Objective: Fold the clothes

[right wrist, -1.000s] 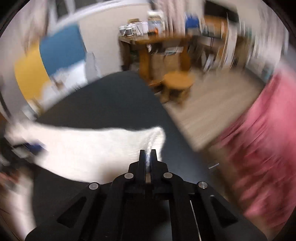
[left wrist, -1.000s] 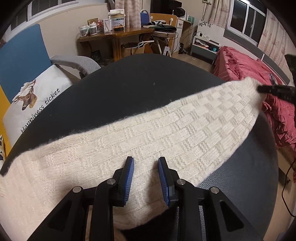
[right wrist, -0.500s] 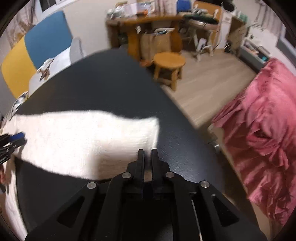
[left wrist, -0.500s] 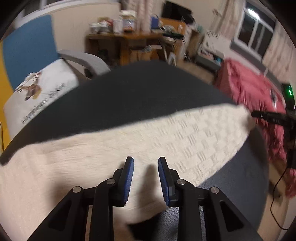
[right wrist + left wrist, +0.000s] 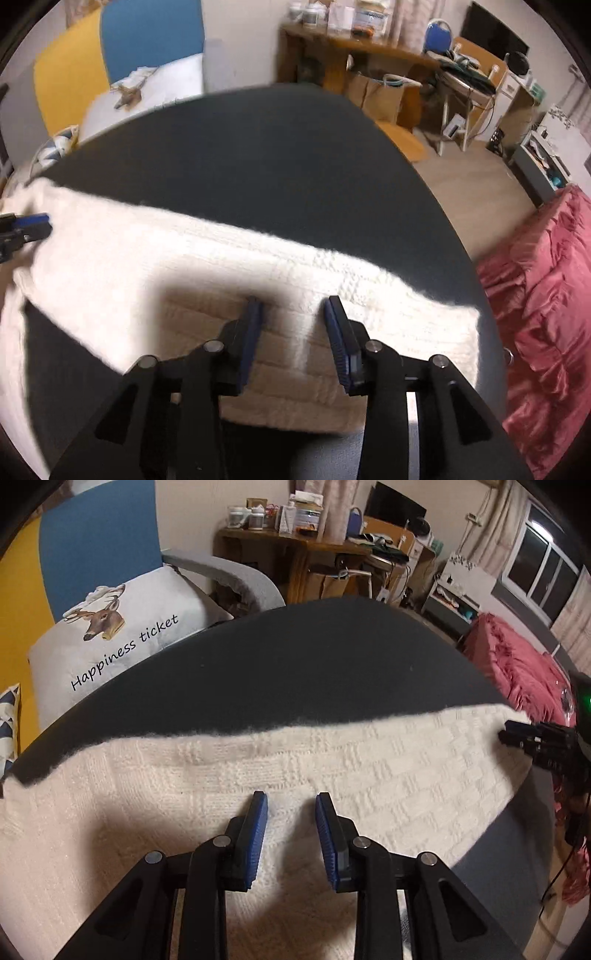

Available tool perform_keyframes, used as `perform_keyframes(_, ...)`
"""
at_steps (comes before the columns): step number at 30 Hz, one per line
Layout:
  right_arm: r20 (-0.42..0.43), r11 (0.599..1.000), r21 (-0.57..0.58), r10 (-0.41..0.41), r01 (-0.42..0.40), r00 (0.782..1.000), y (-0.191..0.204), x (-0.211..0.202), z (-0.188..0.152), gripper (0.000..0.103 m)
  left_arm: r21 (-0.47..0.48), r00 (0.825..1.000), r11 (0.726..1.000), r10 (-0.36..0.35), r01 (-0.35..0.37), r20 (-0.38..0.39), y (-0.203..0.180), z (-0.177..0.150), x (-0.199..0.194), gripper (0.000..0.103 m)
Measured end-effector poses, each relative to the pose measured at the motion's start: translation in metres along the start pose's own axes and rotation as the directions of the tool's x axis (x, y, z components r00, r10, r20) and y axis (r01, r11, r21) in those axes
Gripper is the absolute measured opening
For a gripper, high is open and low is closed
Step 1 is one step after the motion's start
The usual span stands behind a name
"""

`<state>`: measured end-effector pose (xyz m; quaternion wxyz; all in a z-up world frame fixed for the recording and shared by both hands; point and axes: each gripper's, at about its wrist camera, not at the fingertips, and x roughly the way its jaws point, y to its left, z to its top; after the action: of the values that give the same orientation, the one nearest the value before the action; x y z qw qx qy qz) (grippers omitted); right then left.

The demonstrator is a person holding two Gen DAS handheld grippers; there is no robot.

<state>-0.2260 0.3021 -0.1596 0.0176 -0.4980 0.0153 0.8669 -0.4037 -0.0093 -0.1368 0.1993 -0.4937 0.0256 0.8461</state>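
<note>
Knitwear, a cream garment (image 5: 332, 775), lies spread across the dark round table (image 5: 295, 664), reaching from its left edge to its right. At the left end the left gripper (image 5: 290, 801) hangs over the cloth, jaws partly apart, blue pads (image 5: 258, 823) pinching nothing. At the right end the right gripper (image 5: 293, 306) points down at the folded edge, its jaws opening, the knit lying beneath the gap rather than pinched. Left of the table sits a printed cushion (image 5: 122, 627); right of it a red blanket (image 5: 546, 295).
</note>
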Motion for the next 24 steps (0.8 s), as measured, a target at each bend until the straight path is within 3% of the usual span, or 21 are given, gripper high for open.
perform_keyframes(4,-0.035,0.998,-0.014,-0.057,0.057,0.998,0.006,0.001,0.008,0.039,-0.117,0.993,0.988,-0.095,0.103,0.074,0.027,-0.008,-0.022,0.027)
perform_keyframes(6,-0.025,0.997,-0.022,-0.074,0.073,0.997,0.019,-0.006,0.016,0.04,-0.15,0.99,0.984,-0.083,0.1,0.116,0.043,-0.018,-0.034,0.027)
perform_keyframes(7,0.008,0.999,-0.035,-0.034,0.034,0.999,0.032,-0.013,0.022,0.041,-0.154,0.99,0.984,-0.067,0.086,0.127,0.05,-0.023,-0.038,0.027)
perform_keyframes(10,0.057,0.986,-0.13,0.115,-0.107,0.992,0.089,-0.021,0.04,0.041,-0.134,0.993,0.988,-0.056,0.07,0.108,0.056,-0.031,-0.038,0.026)
perform_keyframes(12,0.04,0.963,-0.215,0.177,-0.165,0.983,0.135,-0.012,0.049,0.041,-0.086,0.996,0.995,-0.041,0.048,0.077,0.052,-0.033,-0.034,0.026)
perform_keyframes(14,0.006,0.945,-0.285,0.171,-0.162,0.985,0.171,0.004,0.052,0.041,-0.028,0.999,1.0,-0.01,0.011,0.037,0.043,-0.039,-0.024,0.026)
perform_keyframes(17,-0.031,0.96,-0.267,0.075,-0.081,0.997,0.175,0.037,0.053,0.043,0.02,0.998,0.999,0.033,-0.034,0.049,0.031,-0.046,-0.028,0.026)
perform_keyframes(20,-0.025,0.98,-0.175,0.097,-0.1,0.995,0.157,0.037,0.058,0.043,-0.018,0.996,0.999,-0.049,0.05,0.078,0.031,-0.05,-0.04,0.026)
perform_keyframes(22,-0.017,0.979,-0.18,0.099,-0.1,0.995,0.162,0.027,0.058,0.043,0.015,0.99,0.994,-0.106,0.105,0.097,0.02,-0.058,-0.051,0.026)
perform_keyframes(24,-0.01,0.96,-0.209,0.188,-0.186,0.982,0.174,0.013,0.056,0.043,0.069,0.986,0.988,-0.141,0.135,0.089,0.001,-0.066,-0.054,0.026)
